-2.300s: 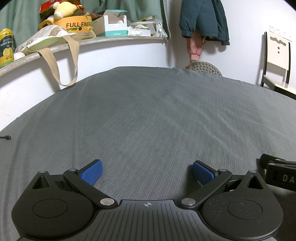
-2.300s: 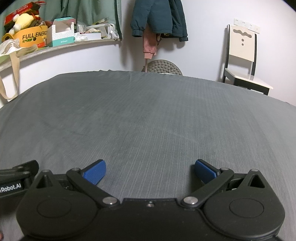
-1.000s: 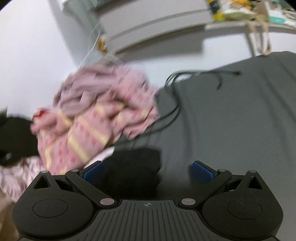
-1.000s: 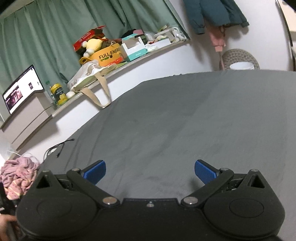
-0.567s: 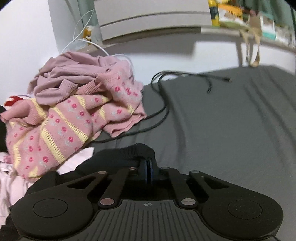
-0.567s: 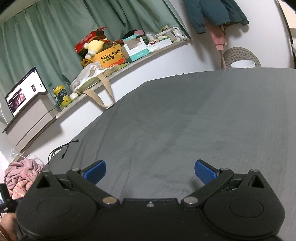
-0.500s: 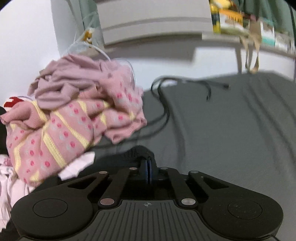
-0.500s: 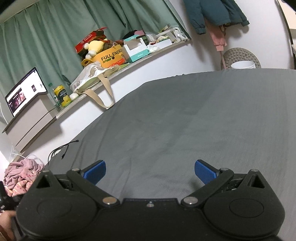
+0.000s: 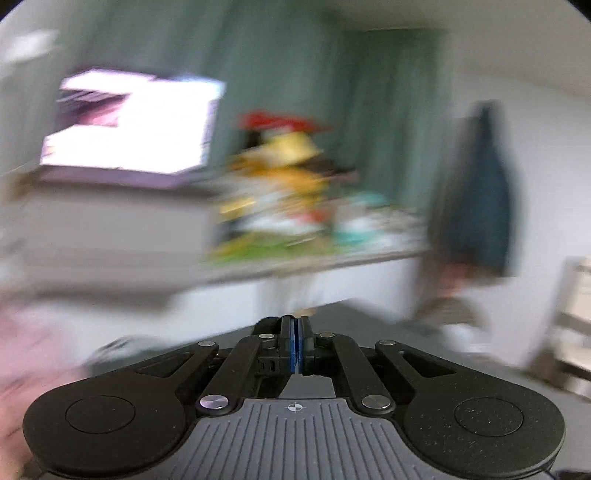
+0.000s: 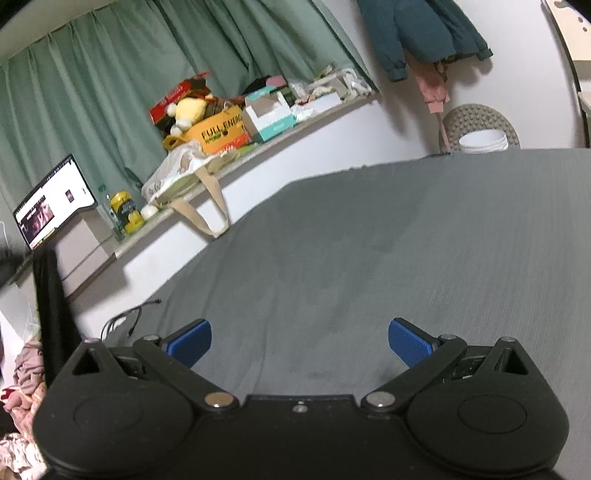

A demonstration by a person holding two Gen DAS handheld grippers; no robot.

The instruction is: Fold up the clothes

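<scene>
My left gripper [image 9: 295, 347] is shut, with a bit of the black garment [image 9: 269, 323] showing just past its blue pads; the left wrist view is heavily blurred. In the right wrist view the same black garment [image 10: 50, 295] hangs as a long dark strip at the far left, lifted off the pile. A heap of pink clothes [image 10: 24, 369] lies below it at the left edge. My right gripper [image 10: 299, 341] stands open above the grey bed sheet [image 10: 388, 240], with nothing between its fingers.
A black cable [image 10: 127, 319] lies at the sheet's left corner. A ledge [image 10: 280, 138] carries a tote bag, boxes and a plush toy. A laptop [image 10: 51, 199] glows on a cabinet. A jacket [image 10: 417, 33] hangs on the wall.
My left gripper closed on the black garment beside the pink pile, then swung up and right fast with it, blurring its view. The right gripper stayed open and tilted slightly.
</scene>
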